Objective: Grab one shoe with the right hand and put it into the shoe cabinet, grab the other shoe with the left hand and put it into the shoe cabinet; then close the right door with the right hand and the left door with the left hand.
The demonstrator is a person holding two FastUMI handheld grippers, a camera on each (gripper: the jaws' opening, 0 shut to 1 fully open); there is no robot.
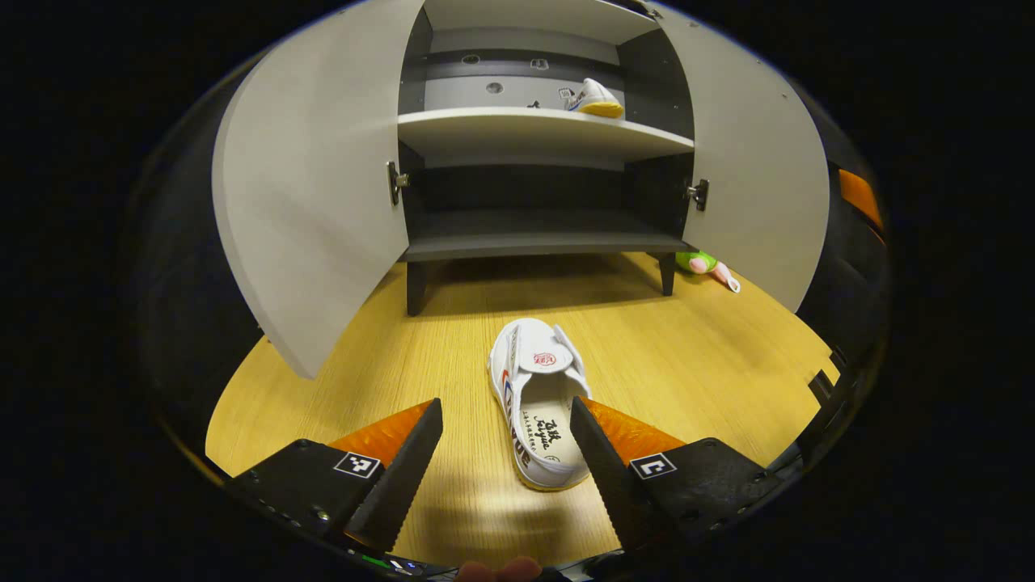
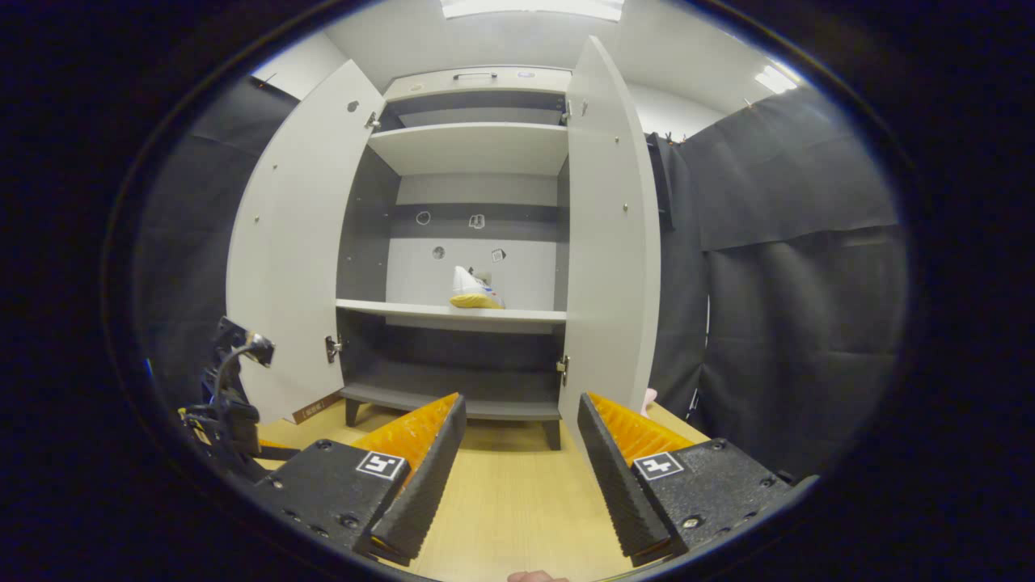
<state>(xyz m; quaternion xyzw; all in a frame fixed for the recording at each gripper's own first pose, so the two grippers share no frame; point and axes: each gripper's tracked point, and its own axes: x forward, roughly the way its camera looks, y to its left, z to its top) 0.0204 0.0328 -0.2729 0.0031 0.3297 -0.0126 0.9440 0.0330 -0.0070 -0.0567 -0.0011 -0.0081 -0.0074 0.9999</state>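
A white shoe [image 1: 538,404] lies on the wooden floor in front of the shoe cabinet [image 1: 542,129], heel toward me. My left gripper [image 1: 505,436] is open low over the floor, its fingertips on either side of the shoe's heel and not touching it. The other white shoe [image 1: 596,99] with a yellow sole stands on the middle shelf; in the right gripper view that shoe [image 2: 474,291] sits on the shelf [image 2: 453,311]. My right gripper [image 2: 521,440] is open and empty, held back from the cabinet. The left door [image 1: 311,194] and the right door [image 1: 752,170] both stand open.
A small green and pink toy [image 1: 707,265] lies on the floor by the cabinet's right leg. In the right gripper view the other gripper's device [image 2: 226,404] with cables shows at the lower left. The open right door [image 2: 610,242] stands close ahead.
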